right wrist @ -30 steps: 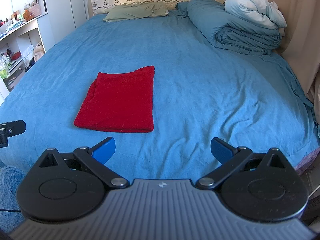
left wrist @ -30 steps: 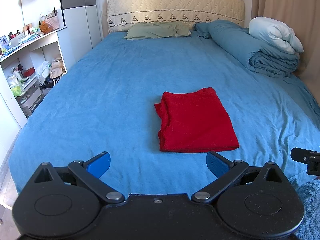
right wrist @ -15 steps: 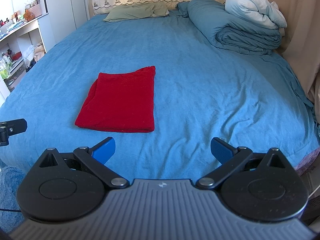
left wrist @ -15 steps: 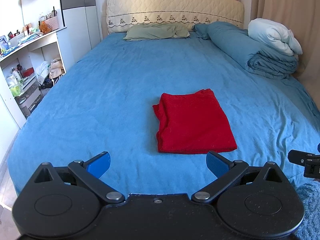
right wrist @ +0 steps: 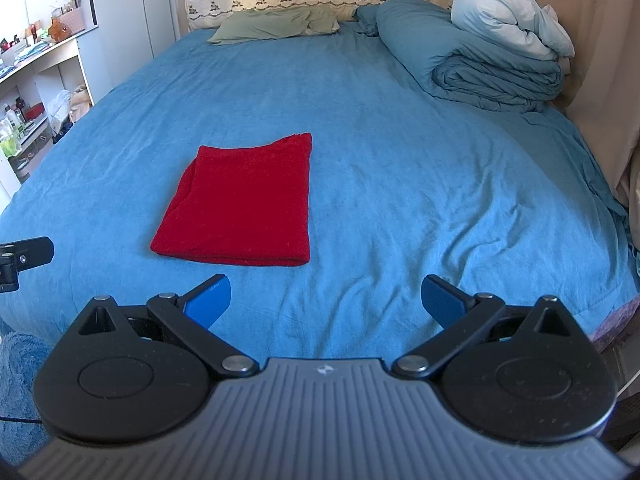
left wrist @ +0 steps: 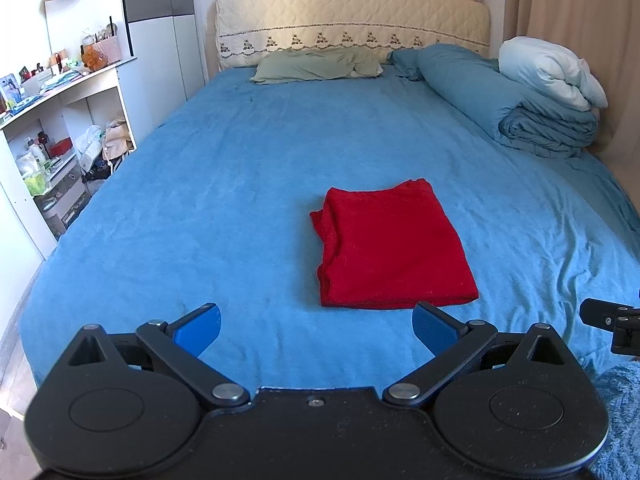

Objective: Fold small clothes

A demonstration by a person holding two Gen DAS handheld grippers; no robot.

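Observation:
A red garment (left wrist: pixel 390 246) lies folded into a flat rectangle on the blue bedsheet (left wrist: pixel 240 184), near the foot of the bed. It also shows in the right wrist view (right wrist: pixel 244 204), left of centre. My left gripper (left wrist: pixel 316 326) is open and empty, hanging just short of the garment's near edge. My right gripper (right wrist: pixel 326 300) is open and empty, near the bed's foot edge and to the right of the garment. Neither gripper touches the garment.
A rolled blue duvet (left wrist: pixel 520 120) with a white pillow (left wrist: pixel 548 70) lies at the back right. A green pillow (left wrist: pixel 316 65) rests by the headboard. White shelves (left wrist: pixel 52 152) with clutter stand at the left. A curtain (right wrist: pixel 600 40) hangs at the right.
Both grippers have shifted slightly; the garment sits a little farther up in the left wrist view. The garment itself has not moved.

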